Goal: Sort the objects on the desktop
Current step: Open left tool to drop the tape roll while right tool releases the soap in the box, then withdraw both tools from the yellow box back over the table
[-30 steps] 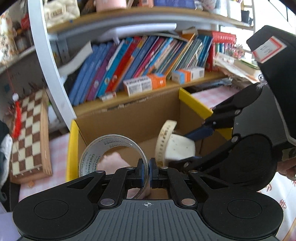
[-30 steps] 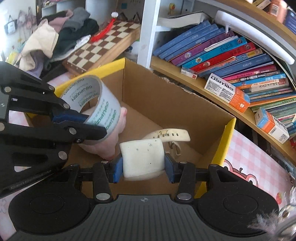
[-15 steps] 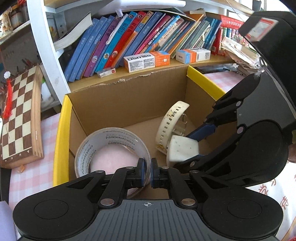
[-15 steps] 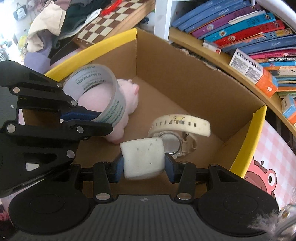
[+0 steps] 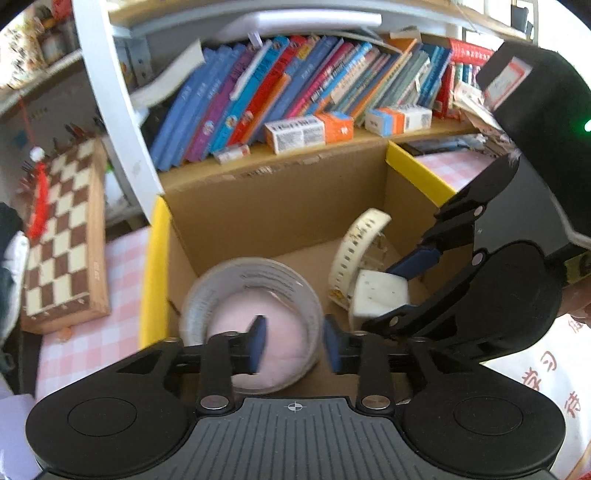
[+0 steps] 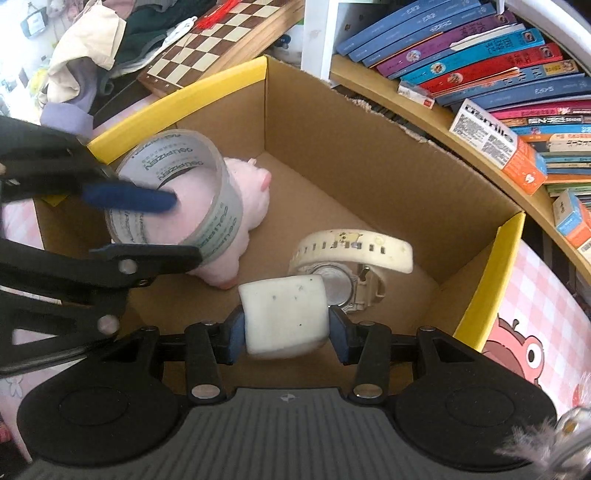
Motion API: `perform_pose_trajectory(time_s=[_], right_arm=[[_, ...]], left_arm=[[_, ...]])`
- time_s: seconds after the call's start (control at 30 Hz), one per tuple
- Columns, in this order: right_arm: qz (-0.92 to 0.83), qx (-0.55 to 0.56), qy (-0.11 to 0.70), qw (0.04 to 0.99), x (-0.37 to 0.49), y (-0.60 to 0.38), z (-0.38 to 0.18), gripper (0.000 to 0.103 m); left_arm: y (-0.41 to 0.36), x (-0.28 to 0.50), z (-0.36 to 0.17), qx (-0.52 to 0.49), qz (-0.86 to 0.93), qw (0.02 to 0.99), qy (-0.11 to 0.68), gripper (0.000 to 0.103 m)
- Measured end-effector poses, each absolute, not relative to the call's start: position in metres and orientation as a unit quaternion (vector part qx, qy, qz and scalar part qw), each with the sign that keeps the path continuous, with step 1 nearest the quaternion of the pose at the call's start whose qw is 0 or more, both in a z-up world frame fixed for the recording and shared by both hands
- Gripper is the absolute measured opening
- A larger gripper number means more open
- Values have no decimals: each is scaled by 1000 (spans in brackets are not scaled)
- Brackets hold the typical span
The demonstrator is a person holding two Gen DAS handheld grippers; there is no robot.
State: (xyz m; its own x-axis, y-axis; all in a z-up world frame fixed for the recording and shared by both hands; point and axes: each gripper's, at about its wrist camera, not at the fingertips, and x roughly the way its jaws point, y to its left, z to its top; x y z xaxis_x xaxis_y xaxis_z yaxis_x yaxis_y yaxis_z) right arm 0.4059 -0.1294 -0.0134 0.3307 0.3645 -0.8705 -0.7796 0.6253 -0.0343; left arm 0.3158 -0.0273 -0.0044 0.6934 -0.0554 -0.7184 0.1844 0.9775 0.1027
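Note:
A yellow-edged cardboard box (image 6: pixel 369 155) (image 5: pixel 277 206) holds a pink plush pig (image 6: pixel 251 199) and a cream wristwatch (image 6: pixel 354 251) (image 5: pixel 354 247). A clear tape roll (image 6: pixel 218 229) (image 5: pixel 221 291) lies tilted on the pig. My left gripper (image 5: pixel 293 345) (image 6: pixel 155 229) is over the box's left side. Its jaws are opening, one pad inside the roll and one outside, and neither presses its wall. My right gripper (image 6: pixel 286 328) (image 5: pixel 391 291) is shut on a white block (image 6: pixel 284 317) just above the box floor, in front of the watch.
A wooden chessboard (image 5: pixel 62 236) (image 6: pixel 221 33) lies left of the box on the pink checked cloth. Behind the box is a shelf of leaning books (image 5: pixel 295 81) and small cartons (image 5: pixel 306 133). A heap of clothes (image 6: pixel 92 48) sits beyond the chessboard.
My left jaws were shut on the tape roll's wall and now stand apart from it. The roll has dropped lower onto the pig. The right gripper keeps the white block, lower in the box.

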Motion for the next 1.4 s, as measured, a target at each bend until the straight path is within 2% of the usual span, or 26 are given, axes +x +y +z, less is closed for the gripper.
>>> perform_pose_trajectory(time_s=[0.1,0.23,0.37,0.7,1.4], right_arm=[[366,-224,445,786,404,-132,-9,48],[364,-216,432,796,399,-135,0,52],[357,-204,421,809,394,-141,9,64],[338,-180,400,833,376,-155,24,78],[291,-145,349,879,320,-172,50,83]], left_arm=[[-23,309,4,78,-62,924,369,62],[-21,302,11,72,-56,930,356,68],[-24,295,17,79,-55,935,342,81],[-30,274,29,85,-54,945,311,85],[-17,221,41,76,-66,954,283,86]])
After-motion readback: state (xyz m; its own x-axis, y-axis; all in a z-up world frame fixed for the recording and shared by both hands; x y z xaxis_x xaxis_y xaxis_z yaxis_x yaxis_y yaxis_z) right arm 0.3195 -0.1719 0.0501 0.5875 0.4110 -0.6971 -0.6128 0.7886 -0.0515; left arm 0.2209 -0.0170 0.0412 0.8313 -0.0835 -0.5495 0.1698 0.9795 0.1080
